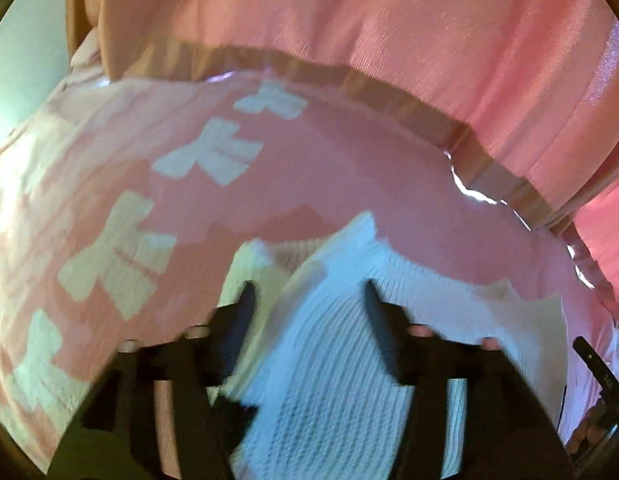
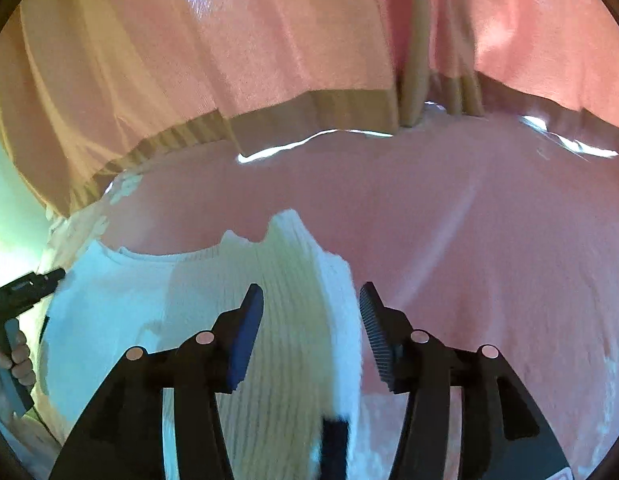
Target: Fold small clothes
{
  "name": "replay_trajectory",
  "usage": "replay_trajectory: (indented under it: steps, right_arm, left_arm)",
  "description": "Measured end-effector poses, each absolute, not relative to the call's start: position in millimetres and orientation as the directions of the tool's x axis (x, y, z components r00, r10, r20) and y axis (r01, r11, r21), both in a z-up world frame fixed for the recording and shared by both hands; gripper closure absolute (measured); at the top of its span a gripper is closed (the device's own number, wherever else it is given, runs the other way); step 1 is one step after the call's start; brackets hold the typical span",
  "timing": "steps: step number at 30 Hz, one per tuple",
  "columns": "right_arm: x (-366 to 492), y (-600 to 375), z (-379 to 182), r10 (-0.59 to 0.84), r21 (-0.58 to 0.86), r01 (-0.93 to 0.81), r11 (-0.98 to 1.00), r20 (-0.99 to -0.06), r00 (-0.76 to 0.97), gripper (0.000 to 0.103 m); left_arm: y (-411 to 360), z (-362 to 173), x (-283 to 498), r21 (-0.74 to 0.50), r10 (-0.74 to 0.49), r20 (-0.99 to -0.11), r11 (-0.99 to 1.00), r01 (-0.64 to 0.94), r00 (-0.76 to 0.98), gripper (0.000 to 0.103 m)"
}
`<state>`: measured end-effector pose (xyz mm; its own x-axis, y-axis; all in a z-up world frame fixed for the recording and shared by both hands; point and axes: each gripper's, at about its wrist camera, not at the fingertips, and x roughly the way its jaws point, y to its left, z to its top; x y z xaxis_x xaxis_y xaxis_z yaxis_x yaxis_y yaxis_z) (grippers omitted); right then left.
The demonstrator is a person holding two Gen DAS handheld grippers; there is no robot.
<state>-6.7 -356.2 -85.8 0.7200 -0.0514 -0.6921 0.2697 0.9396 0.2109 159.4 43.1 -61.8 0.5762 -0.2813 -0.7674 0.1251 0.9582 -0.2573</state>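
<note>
A white ribbed knit garment (image 1: 329, 352) lies on a pink bedcover (image 1: 349, 152). In the left wrist view my left gripper (image 1: 309, 304) is open, its fingers straddling a raised fold of the knit; the frame is motion-blurred. In the right wrist view the same garment (image 2: 285, 320) lies under my right gripper (image 2: 311, 300), which is open with a ridge of the knit rising between its fingers. The left gripper (image 2: 33, 280) shows at the far left edge, held by a hand, over the garment's left part.
The bedcover has white printed shapes (image 1: 121, 248) on its left part. A pink pleated curtain (image 1: 429, 20) with a tan hem hangs along the far edge of the bed (image 2: 309, 40). A pale wall (image 1: 21, 60) shows at the left.
</note>
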Motion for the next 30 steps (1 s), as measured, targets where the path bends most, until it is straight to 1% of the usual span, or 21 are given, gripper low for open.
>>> replay_trajectory:
  steps: [2, 4, 5, 6, 7, 8, 9, 12, 14, 16, 17, 18, 19, 21, 22, 23, 24, 26, 27, 28, 30]
  right_arm:
    - [11.6, -354.0, -95.8, -0.042, 0.199, 0.266, 0.943, -0.724, 0.689, 0.052]
    - [22.7, -353.3, -102.1, -0.046, 0.182, 0.264, 0.947, -0.738, 0.673, 0.052]
    - [25.7, -352.6, -104.1, -0.050, 0.169, 0.258, 0.951, -0.742, 0.669, 0.058]
    - [29.7, -349.5, -103.6, -0.054, 0.158, 0.251, 0.955, -0.740, 0.670, 0.069]
    - [29.6, -348.9, -100.6, -0.045, 0.162, 0.238, 0.958, -0.732, 0.680, 0.094]
    - [28.0, -348.9, -96.8, -0.027, 0.181, 0.227, 0.957, -0.723, 0.691, 0.095]
    - [19.6, -349.6, -84.9, 0.024, 0.247, 0.198, 0.949, -0.678, 0.734, 0.095]
    - [-6.1, -352.3, -52.1, 0.109, 0.352, 0.111, 0.929, -0.548, 0.829, 0.096]
    - [-13.9, -357.3, -42.7, 0.109, 0.371, 0.102, 0.923, -0.506, 0.855, 0.096]
    - [2.6, -365.3, -59.0, 0.025, 0.294, 0.193, 0.936, -0.602, 0.798, 0.095]
    - [18.0, -372.1, -82.2, 0.005, 0.264, 0.246, 0.932, -0.691, 0.723, 0.094]
    - [27.7, -375.9, -102.3, -0.005, 0.245, 0.291, 0.925, -0.755, 0.655, 0.093]
    - [34.5, -378.7, -115.9, -0.024, 0.216, 0.327, 0.920, -0.801, 0.598, 0.092]
    - [30.6, -375.4, -110.7, -0.055, 0.194, 0.330, 0.924, -0.786, 0.615, 0.089]
    - [25.6, -371.9, -99.3, -0.083, 0.178, 0.332, 0.926, -0.764, 0.640, 0.080]
    - [18.9, -366.8, -85.9, -0.119, 0.155, 0.335, 0.929, -0.733, 0.670, 0.074]
    - [6.2, -356.4, -66.6, -0.162, 0.126, 0.324, 0.938, -0.668, 0.726, 0.074]
    - [-6.7, -343.0, -51.0, -0.148, 0.126, 0.278, 0.952, -0.605, 0.782, 0.074]
    - [-12.5, -328.6, -45.7, -0.102, 0.139, 0.224, 0.965, -0.588, 0.803, 0.075]
    - [-14.8, -318.4, -47.5, -0.068, 0.141, 0.187, 0.972, -0.595, 0.801, 0.080]
    - [-10.0, -294.3, -69.2, -0.001, 0.119, 0.109, 0.987, -0.669, 0.743, 0.087]
  left_arm:
    - [31.0, -64.1, 168.9, -0.237, -0.279, -0.776, 0.960, 0.149, 0.566, 0.036]
    - [16.7, -72.5, 181.3, -0.207, -0.265, -0.793, 0.964, 0.167, 0.548, 0.037]
    - [11.8, -78.4, 186.4, -0.217, -0.280, -0.804, 0.959, 0.181, 0.525, 0.057]
    - [9.1, -83.0, 188.9, -0.229, -0.297, -0.813, 0.954, 0.192, 0.501, 0.094]
    - [7.6, -87.3, 190.9, -0.244, -0.307, -0.825, 0.951, 0.192, 0.474, 0.096]
    - [9.5, -86.3, 188.2, -0.253, -0.312, -0.819, 0.950, 0.184, 0.482, 0.096]
    - [12.3, -77.7, 182.8, -0.261, -0.319, -0.798, 0.948, 0.184, 0.512, 0.097]
    - [26.0, -40.0, 161.3, -0.278, -0.343, -0.721, 0.939, 0.201, 0.602, 0.097]
    - [37.5, -31.6, 158.1, -0.256, -0.311, -0.705, 0.950, 0.181, 0.637, 0.097]
    - [46.6, -50.7, 176.6, -0.204, -0.229, -0.761, 0.973, 0.111, 0.606, 0.096]
    - [48.0, -62.7, 185.8, -0.208, -0.224, -0.791, 0.974, 0.094, 0.570, 0.096]
    - [46.7, -84.2, 200.3, -0.222, -0.226, -0.832, 0.973, 0.070, 0.507, 0.096]
    - [44.7, -92.8, 204.2, -0.218, -0.219, -0.845, 0.974, 0.061, 0.487, 0.096]
    - [36.9, -97.7, 202.8, -0.174, -0.181, -0.850, 0.983, 0.061, 0.495, 0.095]
    - [33.9, -91.3, 199.6, -0.161, -0.174, -0.844, 0.985, 0.068, 0.507, 0.094]
    - [31.5, -82.6, 194.8, -0.170, -0.187, -0.833, 0.982, 0.081, 0.520, 0.093]
    - [29.7, -67.3, 184.8, -0.202, -0.225, -0.806, 0.974, 0.103, 0.548, 0.091]
    - [26.0, -49.8, 169.1, -0.206, -0.247, -0.773, 0.969, 0.137, 0.585, 0.089]
    - [21.5, -42.4, 157.2, -0.194, -0.255, -0.754, 0.967, 0.165, 0.606, 0.086]
    - [16.2, -40.7, 147.7, -0.189, -0.272, -0.747, 0.962, 0.197, 0.607, 0.084]
    - [1.6, -49.6, 137.4, -0.165, -0.283, -0.767, 0.954, 0.250, 0.575, 0.083]
